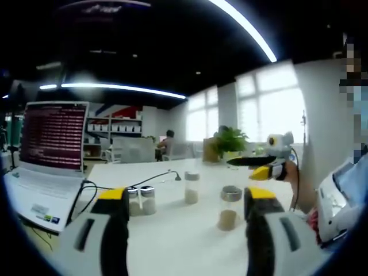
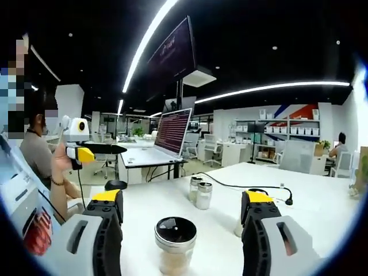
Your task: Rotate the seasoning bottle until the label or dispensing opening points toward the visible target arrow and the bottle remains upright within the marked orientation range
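Observation:
A clear seasoning bottle (image 1: 229, 208) with a grey lid and brown powder stands upright on the white table (image 1: 172, 241). In the right gripper view it (image 2: 175, 236) stands close in, between my right gripper's (image 2: 182, 198) wide-open jaws, with its dark perforated lid showing. My left gripper (image 1: 186, 195) is open with nothing in it, back from the bottles. The right gripper (image 1: 247, 167), held by a hand, hovers right of and above the bottle. The left gripper (image 2: 106, 150) shows at the left, raised in a hand. A white-lidded bottle (image 1: 191, 187) stands farther back.
Two small shakers (image 1: 141, 200) (image 2: 200, 192) stand together near a black cable (image 2: 253, 187). An open laptop (image 1: 52, 149) (image 2: 167, 138) sits at the table's end. A potted plant (image 1: 230, 141) stands at the far edge. People sit at the left (image 2: 37, 152) and far back (image 1: 168, 141).

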`<state>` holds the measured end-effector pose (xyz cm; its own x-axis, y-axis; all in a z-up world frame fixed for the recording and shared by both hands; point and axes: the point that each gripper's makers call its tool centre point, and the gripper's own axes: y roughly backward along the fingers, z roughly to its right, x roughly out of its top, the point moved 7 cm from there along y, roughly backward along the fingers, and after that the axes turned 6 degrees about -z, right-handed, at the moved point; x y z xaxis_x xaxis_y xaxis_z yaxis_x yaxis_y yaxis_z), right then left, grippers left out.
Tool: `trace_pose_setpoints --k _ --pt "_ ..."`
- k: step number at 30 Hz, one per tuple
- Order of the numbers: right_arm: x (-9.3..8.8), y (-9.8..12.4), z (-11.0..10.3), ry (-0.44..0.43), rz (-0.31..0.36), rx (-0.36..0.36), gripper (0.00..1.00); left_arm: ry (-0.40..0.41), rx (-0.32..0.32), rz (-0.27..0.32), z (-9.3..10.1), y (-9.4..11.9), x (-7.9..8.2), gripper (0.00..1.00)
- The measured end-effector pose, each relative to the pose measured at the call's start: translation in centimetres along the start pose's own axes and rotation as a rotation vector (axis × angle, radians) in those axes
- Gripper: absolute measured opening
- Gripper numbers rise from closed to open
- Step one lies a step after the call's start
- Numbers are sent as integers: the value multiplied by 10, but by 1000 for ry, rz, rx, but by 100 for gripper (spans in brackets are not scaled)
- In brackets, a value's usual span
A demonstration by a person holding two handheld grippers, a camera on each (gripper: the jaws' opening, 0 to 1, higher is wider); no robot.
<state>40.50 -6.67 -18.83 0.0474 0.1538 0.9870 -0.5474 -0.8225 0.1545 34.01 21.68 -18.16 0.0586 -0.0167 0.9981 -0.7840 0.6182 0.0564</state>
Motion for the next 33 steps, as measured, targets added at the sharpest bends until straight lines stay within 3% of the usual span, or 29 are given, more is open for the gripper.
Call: trace_pose_setpoints --k 14,21,27,33 --pt "-22 -15 14 -15 5 281 84 -18 14 -17 -1 -4 -1 87" --pt "-34 -21 23 41 -12 338 78 -13 -7 -10 -3 -5 0 87" --pt "-44 -30 22 -55 -5 427 65 -14 -18 -9 -1 -1 0 87" --pt "-47 -37 18 -26 -21 442 70 -15 -10 -11 -2 -2 1 87"
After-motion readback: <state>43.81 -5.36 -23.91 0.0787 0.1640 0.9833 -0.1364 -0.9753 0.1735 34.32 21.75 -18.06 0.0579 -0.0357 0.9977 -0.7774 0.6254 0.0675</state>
